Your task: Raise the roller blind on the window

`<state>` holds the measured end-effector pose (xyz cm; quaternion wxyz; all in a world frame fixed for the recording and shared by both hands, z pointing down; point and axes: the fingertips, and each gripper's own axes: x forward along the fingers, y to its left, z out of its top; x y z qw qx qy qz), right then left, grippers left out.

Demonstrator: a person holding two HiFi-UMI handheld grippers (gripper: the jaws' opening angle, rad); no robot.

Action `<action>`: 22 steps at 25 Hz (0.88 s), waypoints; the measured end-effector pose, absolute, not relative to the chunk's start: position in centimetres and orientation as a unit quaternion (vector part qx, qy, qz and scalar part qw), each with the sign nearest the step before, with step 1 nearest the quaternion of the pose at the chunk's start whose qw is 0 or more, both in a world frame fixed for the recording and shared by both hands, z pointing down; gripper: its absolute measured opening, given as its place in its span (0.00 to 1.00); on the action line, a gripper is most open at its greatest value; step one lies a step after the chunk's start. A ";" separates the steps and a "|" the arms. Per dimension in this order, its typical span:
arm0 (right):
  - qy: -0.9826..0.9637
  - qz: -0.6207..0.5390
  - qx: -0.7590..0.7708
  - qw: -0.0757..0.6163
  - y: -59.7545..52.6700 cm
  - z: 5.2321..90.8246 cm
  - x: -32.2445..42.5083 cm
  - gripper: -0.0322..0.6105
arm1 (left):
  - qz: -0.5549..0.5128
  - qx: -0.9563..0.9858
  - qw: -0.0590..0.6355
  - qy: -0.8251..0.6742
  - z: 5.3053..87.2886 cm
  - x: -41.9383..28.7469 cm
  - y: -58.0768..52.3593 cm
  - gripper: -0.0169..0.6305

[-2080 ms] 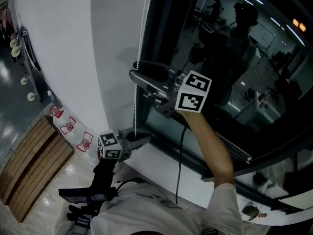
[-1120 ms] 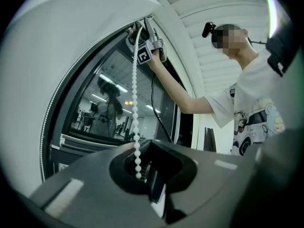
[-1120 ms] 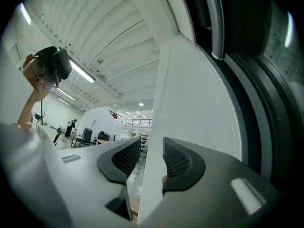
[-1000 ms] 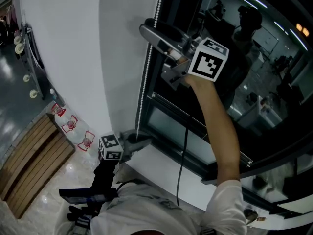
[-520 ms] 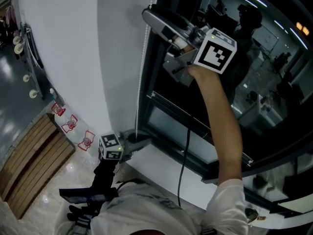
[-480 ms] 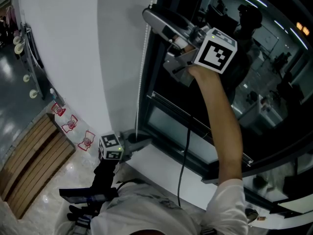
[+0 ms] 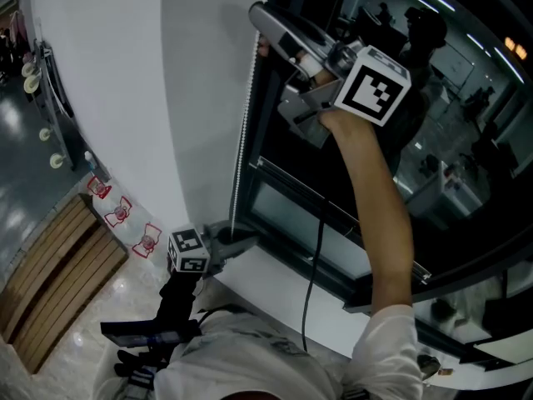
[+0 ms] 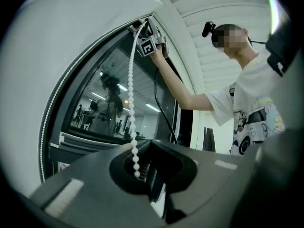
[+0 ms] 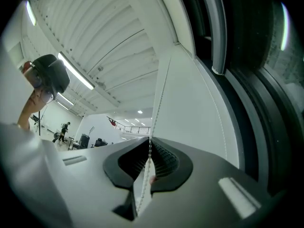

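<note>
A white bead chain [image 7: 244, 132] hangs down the window's left edge against the dark frame. High up, my right gripper [image 7: 260, 23] reaches across to it. In the right gripper view the chain [image 9: 159, 103] runs between the ribbed pads of that gripper [image 9: 149, 144]; its jaws have just been closing and now pinch the chain. Low down by the sill, my left gripper [image 7: 241, 238] sits at the chain's bottom end. In the left gripper view the chain [image 8: 130, 103] drops into the nearly closed jaws of that gripper [image 8: 142, 167] and ends there, gripped.
The window glass [image 7: 433, 123] is dark and reflects a lit room and a person. A white sill [image 7: 275, 286] runs under it, a white wall [image 7: 125, 98] lies left. A black cable [image 7: 312, 248] hangs from the right gripper. A wooden bench [image 7: 50, 273] stands on the floor.
My right gripper has climbed a little higher along the chain and now grips it. The left gripper has stayed at the chain's lower end.
</note>
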<state>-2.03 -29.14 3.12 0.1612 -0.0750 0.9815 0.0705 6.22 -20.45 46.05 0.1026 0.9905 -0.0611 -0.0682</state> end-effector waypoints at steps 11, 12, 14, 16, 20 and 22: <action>0.983 0.072 -0.064 0.159 -26.6 5.2 -1.3 0.06 | -0.069 0.991 0.103 -0.055 45.9 6.6 -20.3 0.02; 0.983 0.071 -0.066 0.156 -26.5 5.9 -1.2 0.06 | -0.068 0.991 0.103 -0.054 45.9 6.6 -20.3 0.02; 0.984 0.067 -0.069 0.149 -26.4 7.4 -1.0 0.06 | -0.067 0.991 0.102 -0.053 46.0 6.6 -20.2 0.02; 0.985 0.059 -0.072 0.145 -26.5 8.7 -0.8 0.06 | -0.066 0.991 0.102 -0.053 46.1 6.6 -20.2 0.02; 0.986 0.044 -0.070 0.142 -26.1 10.6 -0.7 0.06 | -0.065 0.991 0.101 -0.053 46.0 6.6 -20.3 0.02; 0.988 0.041 -0.069 0.135 -25.8 11.7 -0.8 0.06 | -0.065 0.991 0.100 -0.052 45.8 6.7 -20.3 0.02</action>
